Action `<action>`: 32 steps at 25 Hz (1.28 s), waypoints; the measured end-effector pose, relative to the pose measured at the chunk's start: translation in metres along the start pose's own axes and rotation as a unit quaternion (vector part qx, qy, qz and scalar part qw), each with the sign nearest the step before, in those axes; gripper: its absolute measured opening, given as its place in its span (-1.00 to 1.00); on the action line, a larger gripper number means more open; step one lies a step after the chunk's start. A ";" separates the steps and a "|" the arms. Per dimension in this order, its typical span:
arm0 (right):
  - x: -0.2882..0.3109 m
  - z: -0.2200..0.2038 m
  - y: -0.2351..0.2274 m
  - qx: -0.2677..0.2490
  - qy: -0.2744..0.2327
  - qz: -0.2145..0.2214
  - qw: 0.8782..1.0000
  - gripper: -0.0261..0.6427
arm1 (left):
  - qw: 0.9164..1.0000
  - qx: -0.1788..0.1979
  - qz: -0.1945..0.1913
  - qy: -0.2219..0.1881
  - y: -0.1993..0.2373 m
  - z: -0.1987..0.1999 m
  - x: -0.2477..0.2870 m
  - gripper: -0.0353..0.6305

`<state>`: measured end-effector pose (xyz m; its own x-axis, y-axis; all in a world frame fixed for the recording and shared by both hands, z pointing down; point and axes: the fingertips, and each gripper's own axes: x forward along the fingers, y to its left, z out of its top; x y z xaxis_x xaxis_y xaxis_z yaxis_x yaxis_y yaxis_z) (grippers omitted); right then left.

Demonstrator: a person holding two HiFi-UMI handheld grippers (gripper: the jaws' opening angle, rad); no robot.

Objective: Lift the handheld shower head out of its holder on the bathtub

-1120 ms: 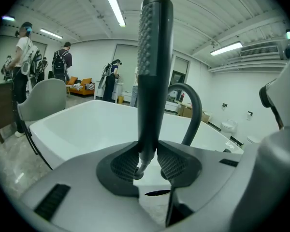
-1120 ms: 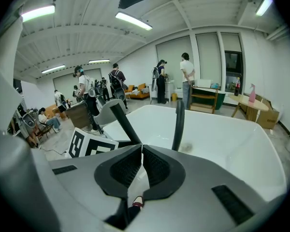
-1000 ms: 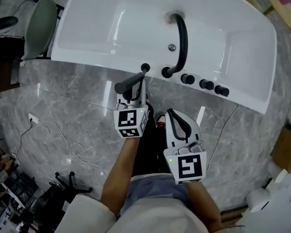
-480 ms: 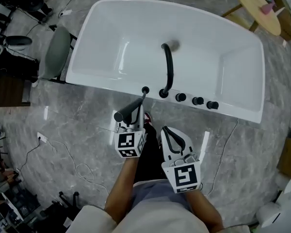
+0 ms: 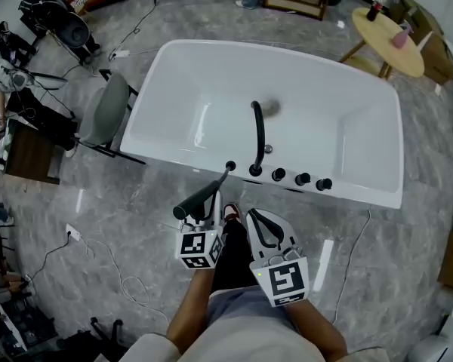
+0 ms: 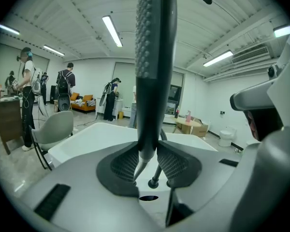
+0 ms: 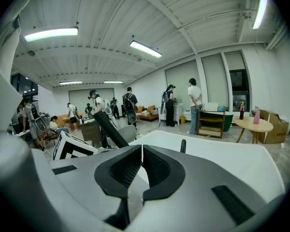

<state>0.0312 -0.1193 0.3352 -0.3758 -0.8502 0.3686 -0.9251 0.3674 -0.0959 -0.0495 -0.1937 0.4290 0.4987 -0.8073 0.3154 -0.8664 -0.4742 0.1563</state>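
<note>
The black handheld shower head (image 5: 198, 199) is out of its holder (image 5: 229, 166) on the white bathtub's (image 5: 362, 138) near rim, tilted over the floor with its thin hose end still leading to the holder. My left gripper (image 5: 210, 204) is shut on its handle. In the left gripper view the shower head (image 6: 153, 66) stands upright between the left gripper's (image 6: 147, 161) ribbed pads. My right gripper (image 5: 266, 226) hangs beside it, shut with nothing in it; in its own view the right gripper (image 7: 141, 164) has its jaws touching, and the shower head (image 7: 109, 129) shows at left.
A black curved spout (image 5: 257, 136) and three black knobs (image 5: 302, 179) sit on the tub rim right of the holder. A grey chair (image 5: 108, 113) stands at the tub's left end, a round wooden table (image 5: 389, 33) at back right. Cables (image 5: 98, 259) lie on the marble floor.
The head view has pulled back and up, so the tub looks smaller. My left gripper has drawn the shower head farther from the holder. The right gripper stays shut beside it.
</note>
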 end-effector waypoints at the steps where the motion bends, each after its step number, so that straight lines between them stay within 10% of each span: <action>1: -0.004 0.004 0.002 -0.002 -0.007 0.001 1.000 -0.86 | 1.000 -0.001 0.000 -0.005 0.000 0.006 -0.006 -0.52; 32: -0.071 0.057 -0.008 -0.018 -0.079 0.019 0.997 -0.87 | 0.996 -0.016 -0.056 -0.072 -0.059 0.104 -0.100 -0.52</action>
<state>0.0620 -0.0829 0.2573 -0.4166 -0.8834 0.2146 -0.9088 0.4111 -0.0718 -0.0462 -0.1211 0.2911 0.5888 -0.7928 0.1574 -0.8042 -0.5550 0.2126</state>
